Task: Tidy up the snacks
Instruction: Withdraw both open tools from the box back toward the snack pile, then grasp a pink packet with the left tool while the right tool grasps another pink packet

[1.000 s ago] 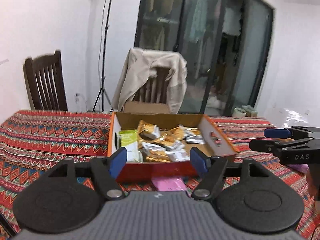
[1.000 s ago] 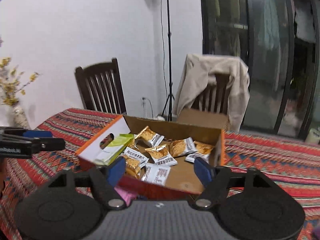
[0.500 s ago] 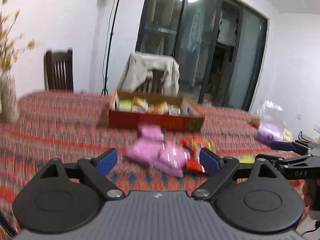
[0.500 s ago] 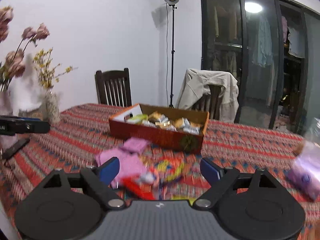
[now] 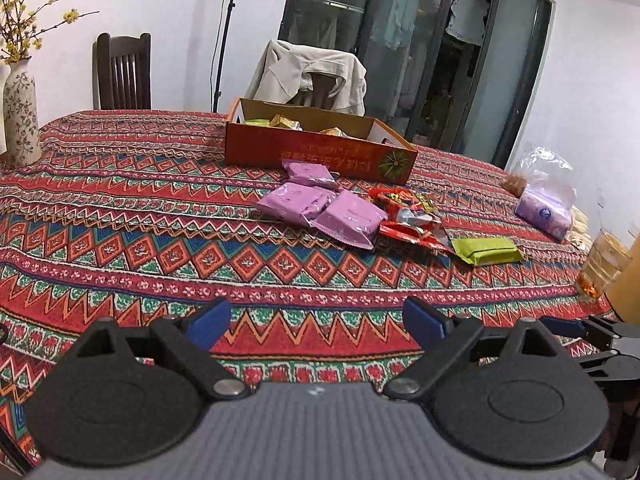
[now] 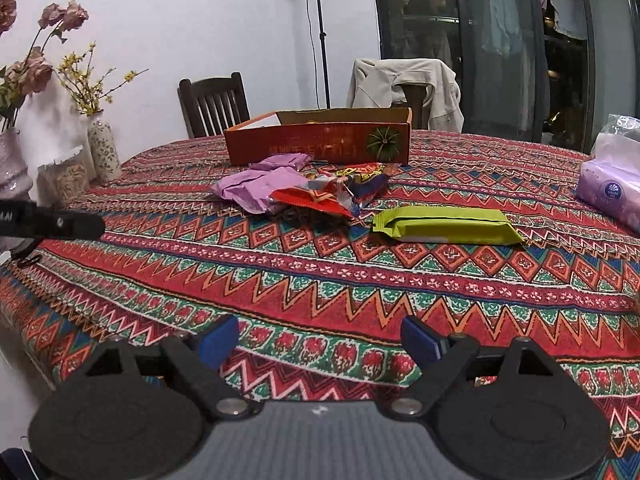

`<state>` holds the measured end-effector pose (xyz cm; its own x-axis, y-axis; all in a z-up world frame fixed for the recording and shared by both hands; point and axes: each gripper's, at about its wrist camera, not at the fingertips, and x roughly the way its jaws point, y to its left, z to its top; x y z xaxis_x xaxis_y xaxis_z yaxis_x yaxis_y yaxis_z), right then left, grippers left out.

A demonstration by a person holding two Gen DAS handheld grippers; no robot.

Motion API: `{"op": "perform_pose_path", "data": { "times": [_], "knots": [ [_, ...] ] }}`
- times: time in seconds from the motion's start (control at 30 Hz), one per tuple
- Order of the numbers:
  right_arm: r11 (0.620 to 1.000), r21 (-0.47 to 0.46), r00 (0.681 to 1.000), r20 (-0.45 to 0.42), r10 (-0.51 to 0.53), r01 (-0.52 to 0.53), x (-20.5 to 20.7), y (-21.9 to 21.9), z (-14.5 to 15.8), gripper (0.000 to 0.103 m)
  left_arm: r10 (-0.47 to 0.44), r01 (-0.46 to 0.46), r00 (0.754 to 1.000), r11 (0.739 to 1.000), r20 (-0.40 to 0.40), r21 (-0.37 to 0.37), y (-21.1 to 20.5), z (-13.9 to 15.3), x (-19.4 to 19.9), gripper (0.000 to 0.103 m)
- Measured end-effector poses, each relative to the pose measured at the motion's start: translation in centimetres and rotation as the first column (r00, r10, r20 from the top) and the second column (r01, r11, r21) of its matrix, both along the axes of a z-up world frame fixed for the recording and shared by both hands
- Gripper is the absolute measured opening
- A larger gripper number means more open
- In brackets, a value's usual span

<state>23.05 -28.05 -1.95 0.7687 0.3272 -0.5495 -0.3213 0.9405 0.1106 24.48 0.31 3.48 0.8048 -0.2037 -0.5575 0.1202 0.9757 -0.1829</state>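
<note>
Left claw [image 5: 316, 320] and right claw [image 6: 319, 338] both angled down over the patterned worktop [image 5: 120, 240], jaws just opened wide and empty, purple snack packets [image 5: 320, 206], red wrappers [image 6: 320, 196] and a green packet [image 6: 444, 226] heaped ahead, orange snack box [image 5: 320, 154] behind, nothing in between.

White wall [image 5: 168, 8], dark chairs [image 5: 122, 72], glass doors [image 5: 420, 40].

A cardboard box [image 5: 320, 152] with snack packs [image 5: 286, 121] inside sits far back on the bench [image 5: 120, 220]. Just in front of it lies a pile of loose snack packets [image 5: 340, 210]. A tissue pack [image 5: 544, 210] lies to the right, a vase [image 5: 20, 116] far left.
</note>
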Motion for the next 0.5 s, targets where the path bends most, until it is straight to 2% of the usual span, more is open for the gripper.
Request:
{"op": "perform_pose_path", "data": {
  "times": [0.37, 0.47, 0.5],
  "knots": [
    [0.998, -0.009, 0.997, -0.024, -0.068, 0.068, 2.1, -0.8, -0.4, 0.087, 0.004, -0.003, 0.999, 1.0, -0.051, 0.021, 0.4, -1.8, 3.6, 0.094],
    [0.997, 0.028, 0.998, -0.019, -0.066, 0.067, 3.1, -1.0, 0.3, 0.085, -0.017, 0.019, 0.999, 0.999, -0.03, 0.041, 0.6, -1.7, 6.0, 0.094],
    [0.997, 0.055, 0.998, -0.022, -0.058, 0.059, 3.6, -0.9, 0.7, 0.08, -0.033, 0.034, 0.999, 0.998, -0.018, 0.056, 0.7, -1.6, 7.2, 0.094]
  ]
}}
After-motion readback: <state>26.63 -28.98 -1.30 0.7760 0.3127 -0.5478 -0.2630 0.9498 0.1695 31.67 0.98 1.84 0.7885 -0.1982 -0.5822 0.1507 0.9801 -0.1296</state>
